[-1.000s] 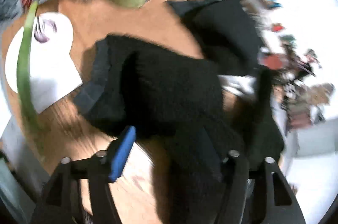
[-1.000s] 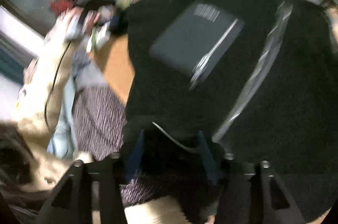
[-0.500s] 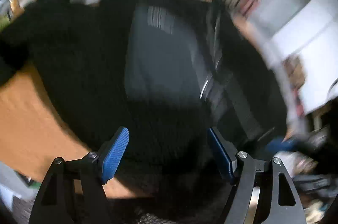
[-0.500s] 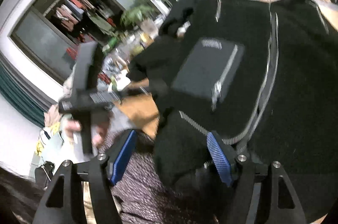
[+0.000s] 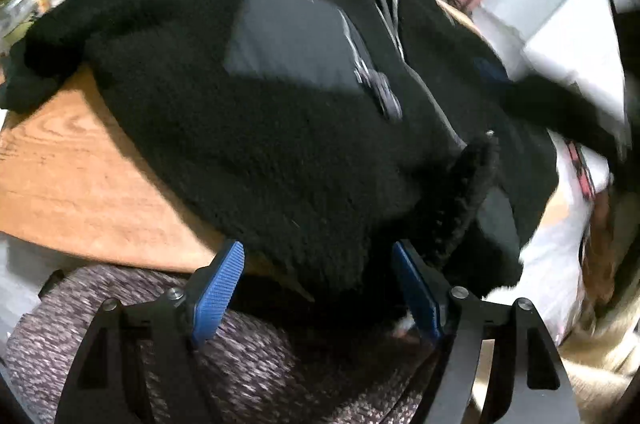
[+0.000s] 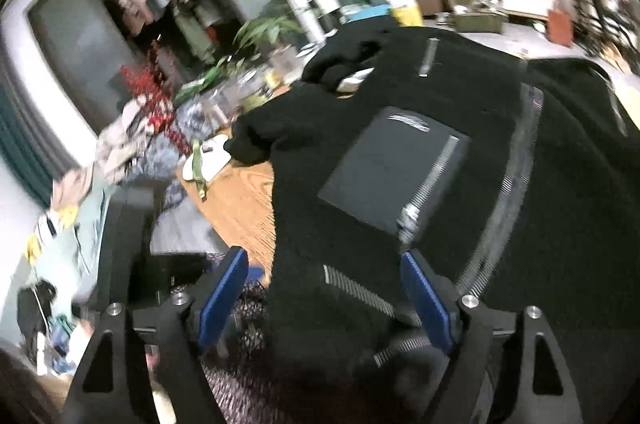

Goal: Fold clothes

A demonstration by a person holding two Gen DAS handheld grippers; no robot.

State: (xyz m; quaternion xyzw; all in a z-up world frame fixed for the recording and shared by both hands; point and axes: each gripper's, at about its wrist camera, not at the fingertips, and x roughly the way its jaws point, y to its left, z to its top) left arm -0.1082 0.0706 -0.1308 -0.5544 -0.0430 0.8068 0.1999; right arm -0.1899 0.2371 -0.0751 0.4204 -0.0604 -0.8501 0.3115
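Two tools, each with two blue pads. Left tool (image 5: 318, 288): pads apart, clamped on nothing, hem of the black fleece jacket (image 5: 280, 127) hanging between and just beyond them. Right tool (image 6: 324, 292): pads apart and widening, jacket edge lying between them, pressed by neither. One jacket, spread front-up over the wooden bench (image 5: 76, 179), lower edge draped off the near side. On the jacket: one grey chest pocket (image 6: 394, 169) with one zip along its side; one long front zipper (image 6: 506, 191), two short zipper strips near the right tool. One marled purple-grey knit (image 5: 248, 356) below both tools. At the far bench end, in the right view: one white paper sheet (image 6: 212, 155), one green leaf (image 6: 197, 163) across it, one leafy plant (image 6: 266, 27), blurred clutter beyond count.
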